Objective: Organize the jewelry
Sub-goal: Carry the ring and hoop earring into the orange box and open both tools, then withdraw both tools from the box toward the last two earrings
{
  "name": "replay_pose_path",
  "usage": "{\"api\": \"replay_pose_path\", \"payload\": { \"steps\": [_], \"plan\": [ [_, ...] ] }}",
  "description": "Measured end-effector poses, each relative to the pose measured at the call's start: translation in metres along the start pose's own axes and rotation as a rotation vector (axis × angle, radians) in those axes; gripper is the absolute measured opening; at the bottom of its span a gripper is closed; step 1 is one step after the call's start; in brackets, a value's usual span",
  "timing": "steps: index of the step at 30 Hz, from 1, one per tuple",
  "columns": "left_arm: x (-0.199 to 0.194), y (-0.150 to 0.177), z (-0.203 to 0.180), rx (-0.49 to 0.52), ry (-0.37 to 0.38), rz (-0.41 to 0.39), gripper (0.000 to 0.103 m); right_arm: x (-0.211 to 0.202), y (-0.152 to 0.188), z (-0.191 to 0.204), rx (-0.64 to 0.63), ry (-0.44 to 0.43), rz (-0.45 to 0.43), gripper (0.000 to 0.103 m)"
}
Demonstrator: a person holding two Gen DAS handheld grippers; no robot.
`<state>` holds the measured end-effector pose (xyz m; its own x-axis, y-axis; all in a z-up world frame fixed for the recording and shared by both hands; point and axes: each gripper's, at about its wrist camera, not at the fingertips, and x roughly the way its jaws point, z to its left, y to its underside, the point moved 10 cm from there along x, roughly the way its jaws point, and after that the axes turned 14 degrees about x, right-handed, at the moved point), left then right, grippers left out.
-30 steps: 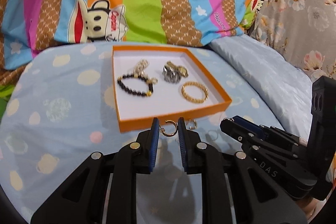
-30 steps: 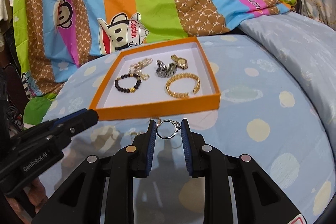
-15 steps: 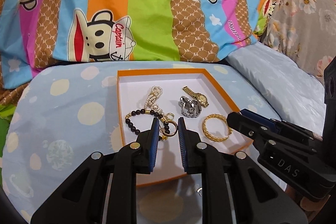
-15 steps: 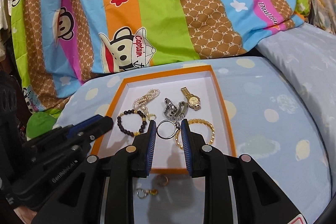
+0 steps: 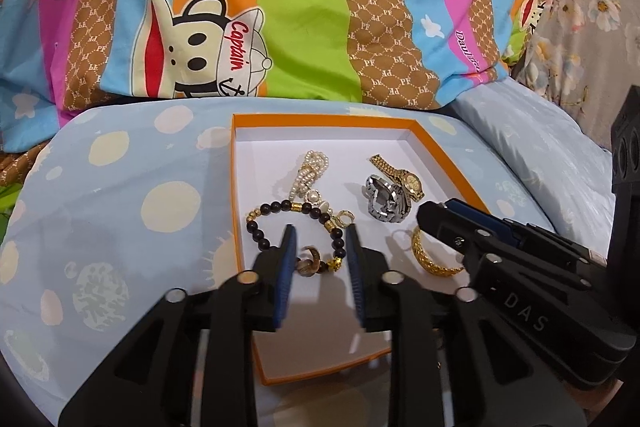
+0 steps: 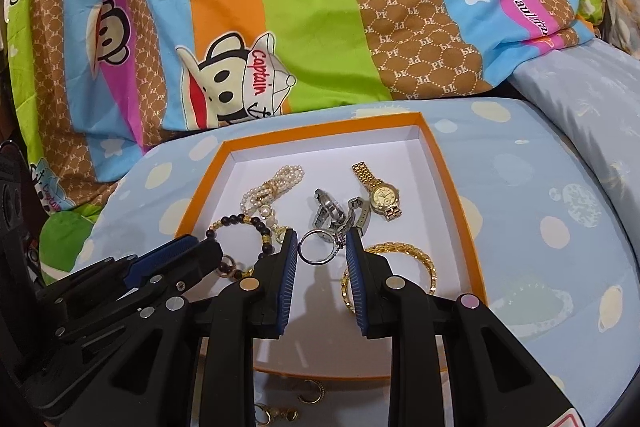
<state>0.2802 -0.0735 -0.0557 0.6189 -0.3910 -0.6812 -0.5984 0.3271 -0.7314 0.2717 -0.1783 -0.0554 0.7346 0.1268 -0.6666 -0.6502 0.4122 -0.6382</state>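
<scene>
We hover both grippers over the orange box [image 6: 452,187], left gripper [image 5: 318,247] jaws spread above a gold earring [image 5: 309,263], right gripper [image 6: 322,249] jaws loosely bracketing a silver ring [image 6: 318,247], while a few gold earrings [image 6: 310,391] wait outside on the bed [image 6: 540,195].

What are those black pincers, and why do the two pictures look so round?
They are two claws, and a person holds one in each hand. Each claw carries a small wide-eyed camera that looks along its two fingers, so the pictures come out curved.

One picture is from the left claw, the other from the right claw.

On the blue spotted cloth lies an orange box. In it are a gold watch, a pearl string, a black bead bracelet and a gold bangle.

The right claw seems to pinch a silver ring over the box. The left claw is open, and a gold earring lies loose between its fingers.
</scene>
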Motion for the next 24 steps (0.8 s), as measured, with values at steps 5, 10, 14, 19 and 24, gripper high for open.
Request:
{"api": "replay_pose_path", "payload": {
  "steps": [5, 10, 14, 19, 24],
  "plan": [
    [-0.021, -0.009, 0.005, -0.017, -0.001, -0.043, 0.041, -0.032, -0.008, -0.003, -0.003, -0.002, -0.066, 0.025],
    [-0.055, -0.006, -0.002, 0.002, -0.003, -0.082, 0.046, -0.064, 0.011, -0.018, -0.007, 0.028, -0.083, 0.025],
    [-0.070, 0.013, -0.016, 0.010, 0.024, -0.065, 0.048, -0.068, 0.037, -0.028, 0.001, 0.053, -0.042, 0.025],
    [-0.072, 0.041, -0.030, 0.015, 0.040, -0.015, 0.048, -0.068, 0.064, -0.032, 0.025, 0.055, 0.002, 0.025],
    [-0.071, 0.063, -0.035, 0.002, 0.049, 0.021, 0.048, -0.069, 0.079, -0.033, 0.028, 0.059, 0.021, 0.025]
  ]
}}
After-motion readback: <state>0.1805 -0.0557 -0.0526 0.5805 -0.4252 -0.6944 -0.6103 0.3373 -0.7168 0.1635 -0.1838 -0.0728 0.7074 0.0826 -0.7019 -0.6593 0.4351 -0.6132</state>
